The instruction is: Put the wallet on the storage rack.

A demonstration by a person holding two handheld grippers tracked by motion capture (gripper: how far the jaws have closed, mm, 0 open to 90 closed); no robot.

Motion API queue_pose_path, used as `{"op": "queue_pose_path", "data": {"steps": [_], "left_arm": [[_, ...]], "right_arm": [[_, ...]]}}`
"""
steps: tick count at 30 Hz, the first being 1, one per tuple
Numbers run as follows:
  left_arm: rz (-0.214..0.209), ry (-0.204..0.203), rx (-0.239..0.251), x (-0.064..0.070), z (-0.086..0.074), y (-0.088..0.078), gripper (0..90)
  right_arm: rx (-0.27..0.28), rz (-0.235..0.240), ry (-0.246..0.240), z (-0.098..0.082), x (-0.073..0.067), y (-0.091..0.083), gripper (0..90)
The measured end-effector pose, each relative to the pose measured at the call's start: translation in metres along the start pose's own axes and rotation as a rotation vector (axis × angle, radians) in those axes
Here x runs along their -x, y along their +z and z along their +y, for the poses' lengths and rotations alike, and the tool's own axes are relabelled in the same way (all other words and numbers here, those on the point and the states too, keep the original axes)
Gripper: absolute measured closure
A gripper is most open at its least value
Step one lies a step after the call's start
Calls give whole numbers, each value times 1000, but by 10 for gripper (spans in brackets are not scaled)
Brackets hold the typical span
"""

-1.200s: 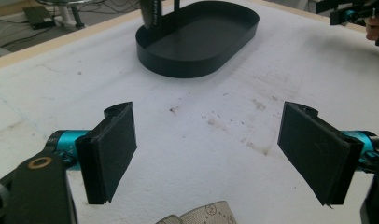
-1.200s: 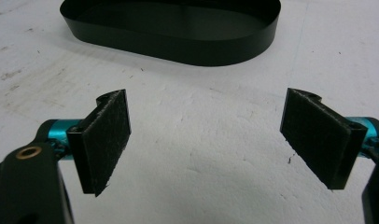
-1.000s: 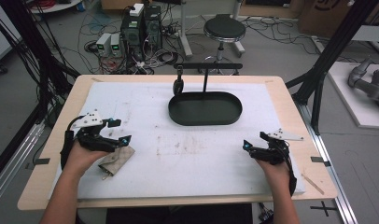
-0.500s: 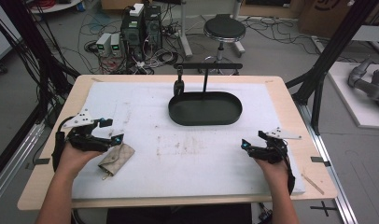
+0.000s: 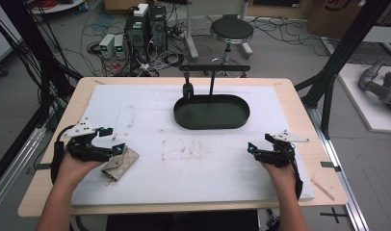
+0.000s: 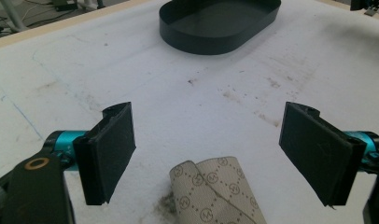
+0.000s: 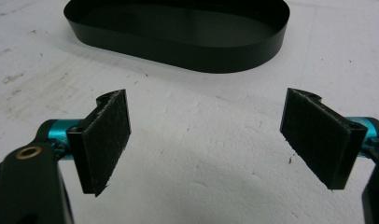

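Note:
A beige patterned wallet (image 5: 120,162) lies flat on the white mat near the front left; in the left gripper view the wallet (image 6: 215,193) shows low, between and just ahead of the jaws. My left gripper (image 5: 111,139) (image 6: 208,130) is open beside the wallet's left end, holding nothing. A black oval tray (image 5: 211,111) (image 6: 220,23) (image 7: 178,32) sits empty at the middle back. My right gripper (image 5: 259,143) (image 7: 206,126) is open over bare mat at the front right, pointing toward the tray.
A black stand (image 5: 213,70) with a crossbar and a hanging clip rises just behind the tray. The white mat (image 5: 193,159) covers most of the wooden table (image 5: 323,183). Cables, computers and a stool stand on the floor beyond.
My left gripper has drawn back a little to the left, off the wallet, which stays where it was. The right gripper has not moved.

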State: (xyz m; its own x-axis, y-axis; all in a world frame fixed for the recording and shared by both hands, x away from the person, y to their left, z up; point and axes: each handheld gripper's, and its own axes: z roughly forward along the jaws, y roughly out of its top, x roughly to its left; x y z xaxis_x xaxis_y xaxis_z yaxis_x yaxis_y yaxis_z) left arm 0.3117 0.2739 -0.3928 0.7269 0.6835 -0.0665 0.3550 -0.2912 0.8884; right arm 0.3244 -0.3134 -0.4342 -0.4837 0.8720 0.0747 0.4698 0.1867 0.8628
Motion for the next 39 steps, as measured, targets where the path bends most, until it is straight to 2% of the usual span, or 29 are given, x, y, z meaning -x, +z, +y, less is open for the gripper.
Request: {"op": "queue_pose_path", "data": {"steps": [8, 16, 19, 30, 36, 39], "left_arm": [[17, -6, -57, 5, -12, 2, 175], [38, -35, -91, 9, -28, 2, 175], [28, -31, -110, 11, -32, 5, 175], [59, -13, -190, 19, -44, 18, 175], [58, -11, -227, 23, -50, 22, 175], [62, -8, -261, 24, -55, 25, 176]], "right_arm": [[8, 4, 2, 1, -1, -2, 166], [7, 1, 1, 1, -1, -2, 166], [2, 4, 3, 1, -2, -2, 166], [1, 5, 1, 1, -1, -1, 166], [-3, 9, -4, 0, -1, 0, 166], [-4, 9, -2, 0, -1, 0, 166]]}}
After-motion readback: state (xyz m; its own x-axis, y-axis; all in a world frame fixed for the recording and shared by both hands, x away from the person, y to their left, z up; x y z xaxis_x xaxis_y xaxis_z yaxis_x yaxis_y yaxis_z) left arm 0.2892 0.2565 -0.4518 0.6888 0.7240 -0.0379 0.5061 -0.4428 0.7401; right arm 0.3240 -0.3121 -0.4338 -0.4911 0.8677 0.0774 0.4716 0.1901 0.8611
